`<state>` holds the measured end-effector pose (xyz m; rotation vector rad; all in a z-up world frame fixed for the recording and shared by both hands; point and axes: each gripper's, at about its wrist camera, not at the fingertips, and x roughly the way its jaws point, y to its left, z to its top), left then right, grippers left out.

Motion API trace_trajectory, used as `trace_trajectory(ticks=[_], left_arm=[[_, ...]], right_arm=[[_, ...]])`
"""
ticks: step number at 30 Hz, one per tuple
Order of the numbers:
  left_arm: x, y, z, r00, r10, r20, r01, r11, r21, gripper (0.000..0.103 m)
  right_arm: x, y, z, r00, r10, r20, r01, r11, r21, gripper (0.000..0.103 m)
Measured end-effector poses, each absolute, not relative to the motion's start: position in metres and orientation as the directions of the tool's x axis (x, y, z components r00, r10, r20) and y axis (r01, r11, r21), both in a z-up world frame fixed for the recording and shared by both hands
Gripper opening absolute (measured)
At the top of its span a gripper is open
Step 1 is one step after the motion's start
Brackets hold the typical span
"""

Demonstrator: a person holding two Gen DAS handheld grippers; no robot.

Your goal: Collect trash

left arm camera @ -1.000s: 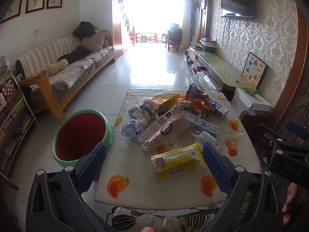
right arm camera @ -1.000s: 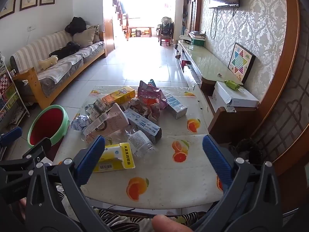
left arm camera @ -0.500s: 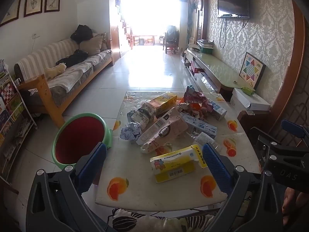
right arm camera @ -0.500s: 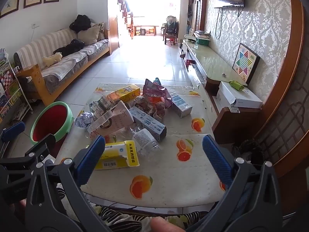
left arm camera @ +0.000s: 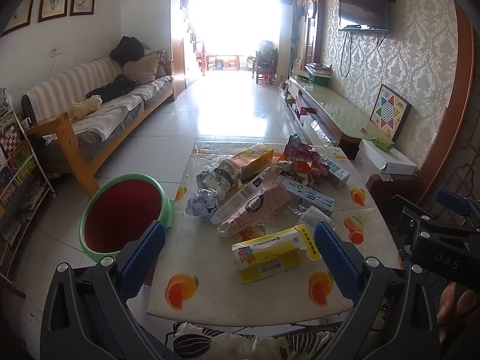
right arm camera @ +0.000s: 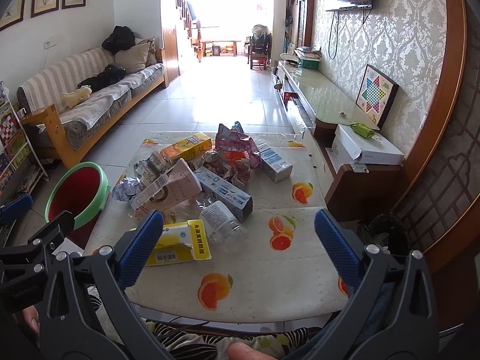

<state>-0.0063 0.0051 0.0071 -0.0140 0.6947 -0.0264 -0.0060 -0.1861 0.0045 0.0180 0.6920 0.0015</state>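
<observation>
A heap of trash lies on the low table (left arm camera: pixel 210 273) (right arm camera: pixel 264 273). Nearest me is a torn yellow box (left arm camera: pixel 271 253) (right arm camera: pixel 180 244). Behind it lie a crushed clear bottle (right arm camera: pixel 220 220), a pink carton (left arm camera: pixel 252 205) (right arm camera: pixel 169 190), a blue-white carton (right arm camera: pixel 223 192), a crumpled paper ball (left arm camera: pixel 201 205) (right arm camera: pixel 127 189), an orange-yellow box (left arm camera: pixel 250 157) (right arm camera: pixel 187 147) and pink snack wrappers (left arm camera: pixel 301 154) (right arm camera: pixel 237 147). A green bin with a red inside (left arm camera: pixel 123 213) (right arm camera: pixel 78 192) stands left of the table. My left gripper (left arm camera: pixel 238 258) and right gripper (right arm camera: pixel 238 246) hover open above the near edge, holding nothing.
A striped sofa (left arm camera: pixel 99 102) runs along the left wall, with a book rack (left arm camera: pixel 15 177) at the far left. A long TV bench (left arm camera: pixel 333 111) and a white box (left arm camera: pixel 384 159) line the right wall. Tiled floor (left arm camera: pixel 228 114) stretches beyond the table. A patterned fabric (left arm camera: pixel 228 342) lies below the grippers.
Both cameras have pulled back and risen slightly, so the table and trash sit a little lower in view. Both grippers stay open; no trash has moved.
</observation>
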Motion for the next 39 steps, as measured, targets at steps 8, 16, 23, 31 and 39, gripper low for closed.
trace_trajectory(ticks=[8, 16, 23, 31, 39], left_arm=[[-0.0054, 0.0058, 0.0079, 0.762, -0.066, -0.644, 0.045, 0.998, -0.049, 0.095], [-0.0048, 0.0042, 0.0065, 0.758, -0.033, -0.651, 0.025, 0.999, -0.022, 0.095], [-0.0049, 0.0045, 0.0059, 0.76, -0.021, -0.649, 0.019, 1.0, -0.011, 0.095], [-0.0038, 0.0039, 0.0041, 0.76, -0.018, -0.649, 0.023, 1.0, 0.0, 0.095], [-0.004, 0.0028, 0.0043, 0.76, -0.016, -0.65, 0.023, 1.0, 0.002, 0.095]], right_arm=[[-0.0054, -0.1912, 0.0058, 0.776, 0.011, -0.631, 0.005, 1.0, 0.023, 0.1], [-0.0056, -0.1922, 0.0055, 0.78, 0.002, -0.626, 0.012, 1.0, 0.018, 0.1], [-0.006, -0.1959, 0.0052, 0.784, -0.002, -0.621, 0.016, 1.0, 0.017, 0.1], [-0.0065, -0.1938, 0.0016, 0.772, -0.003, -0.635, 0.002, 1.0, -0.003, 0.1], [-0.0063, -0.1967, 0.0021, 0.771, 0.036, -0.636, -0.021, 0.999, 0.031, 0.1]])
